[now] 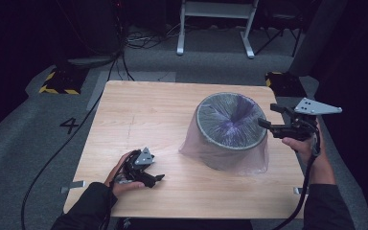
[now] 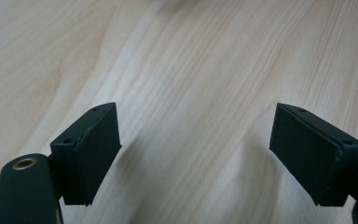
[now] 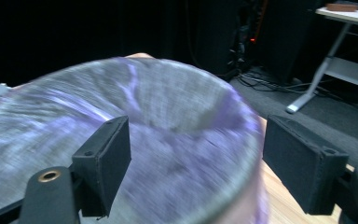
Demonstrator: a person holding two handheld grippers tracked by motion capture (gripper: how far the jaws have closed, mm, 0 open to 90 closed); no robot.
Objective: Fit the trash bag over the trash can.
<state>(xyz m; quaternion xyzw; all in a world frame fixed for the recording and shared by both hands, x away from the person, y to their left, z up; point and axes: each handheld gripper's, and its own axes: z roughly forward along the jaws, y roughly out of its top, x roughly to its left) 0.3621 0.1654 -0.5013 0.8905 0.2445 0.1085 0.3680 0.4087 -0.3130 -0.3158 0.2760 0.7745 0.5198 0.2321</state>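
A grey mesh bin (image 1: 230, 129) lined with a thin purple plastic bag (image 1: 235, 115) stands on the right half of the wooden table (image 1: 139, 120); the bag's skirt hangs down over its sides. My right gripper (image 1: 268, 117) hovers at the bin's right rim, open, with nothing between its jaws. The right gripper view looks over the blurred bin mouth (image 3: 135, 140) past its two pads (image 3: 107, 163). My left gripper (image 1: 159, 178) lies low near the table's front left, open and empty. Its pads (image 2: 91, 149) stand wide apart over bare wood (image 2: 191, 93).
Cables run over the grey floor at the left and behind the table. A white-framed bench (image 1: 215, 19) stands at the back. Yellow-black striped blocks (image 1: 57, 81) sit near the table's far corners. Dark curtains close off both sides.
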